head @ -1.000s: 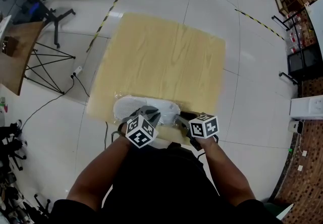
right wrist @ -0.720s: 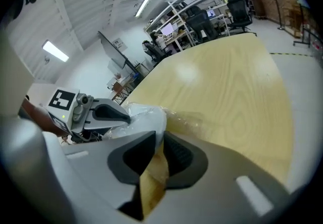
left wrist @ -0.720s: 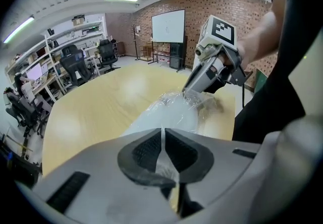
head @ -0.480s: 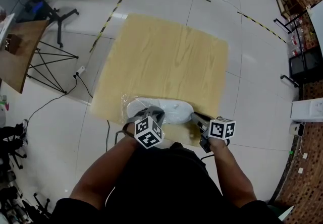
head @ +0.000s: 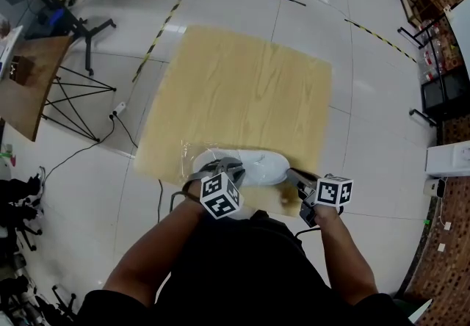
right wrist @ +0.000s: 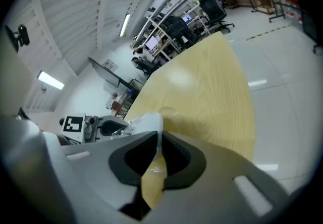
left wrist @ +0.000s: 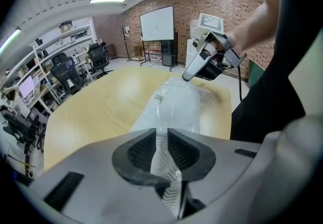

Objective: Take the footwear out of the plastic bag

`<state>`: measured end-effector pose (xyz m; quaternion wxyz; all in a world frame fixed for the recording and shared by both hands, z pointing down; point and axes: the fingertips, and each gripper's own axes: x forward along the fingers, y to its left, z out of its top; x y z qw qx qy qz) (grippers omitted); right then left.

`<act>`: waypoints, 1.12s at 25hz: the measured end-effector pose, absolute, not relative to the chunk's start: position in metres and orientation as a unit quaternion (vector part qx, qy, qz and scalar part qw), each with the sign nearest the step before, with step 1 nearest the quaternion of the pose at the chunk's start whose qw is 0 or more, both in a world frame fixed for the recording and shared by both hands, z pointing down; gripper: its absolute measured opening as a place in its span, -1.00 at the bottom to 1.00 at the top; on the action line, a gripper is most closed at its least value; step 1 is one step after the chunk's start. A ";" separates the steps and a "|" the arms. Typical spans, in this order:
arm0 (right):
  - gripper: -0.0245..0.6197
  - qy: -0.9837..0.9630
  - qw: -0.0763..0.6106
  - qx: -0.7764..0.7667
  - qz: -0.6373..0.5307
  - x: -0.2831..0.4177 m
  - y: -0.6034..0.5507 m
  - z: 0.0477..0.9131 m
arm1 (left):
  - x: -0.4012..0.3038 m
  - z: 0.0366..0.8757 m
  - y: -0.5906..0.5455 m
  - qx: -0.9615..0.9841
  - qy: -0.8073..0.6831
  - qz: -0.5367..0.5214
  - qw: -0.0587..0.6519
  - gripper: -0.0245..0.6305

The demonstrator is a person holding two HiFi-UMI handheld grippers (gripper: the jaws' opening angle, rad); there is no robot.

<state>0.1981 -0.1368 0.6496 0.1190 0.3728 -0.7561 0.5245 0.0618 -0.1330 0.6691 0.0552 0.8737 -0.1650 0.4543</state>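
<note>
Where the arms reach: both bare forearms come up from the bottom of the head view, side by side, to the near edge of the wooden table (head: 242, 82).
Left hand: low centre of the frame, with its gripper tilted steeply down over the shoe's left end.
Right hand: lower right of the frame, with its gripper slanting up and left toward the shoe's right end.
Left gripper (head: 222, 165): the jaws have just been opening. The pads stand a little apart, and bag film runs through the gap.
Right gripper (head: 292, 176): the jaws have just been closing and are pinched on a fold of the film.
Plastic bag (head: 189, 158): clear and crumpled, wrapped around the shoe on the table's near edge.
Shoe (head: 255, 167): white, inside the bag, lying crosswise between the two grippers.
</note>
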 end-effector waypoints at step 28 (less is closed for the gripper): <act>-0.83 -0.740 0.061 0.418 0.523 0.235 -0.149 0.629 | 0.058 0.665 -0.140 0.867 -0.170 0.467 0.032 -0.80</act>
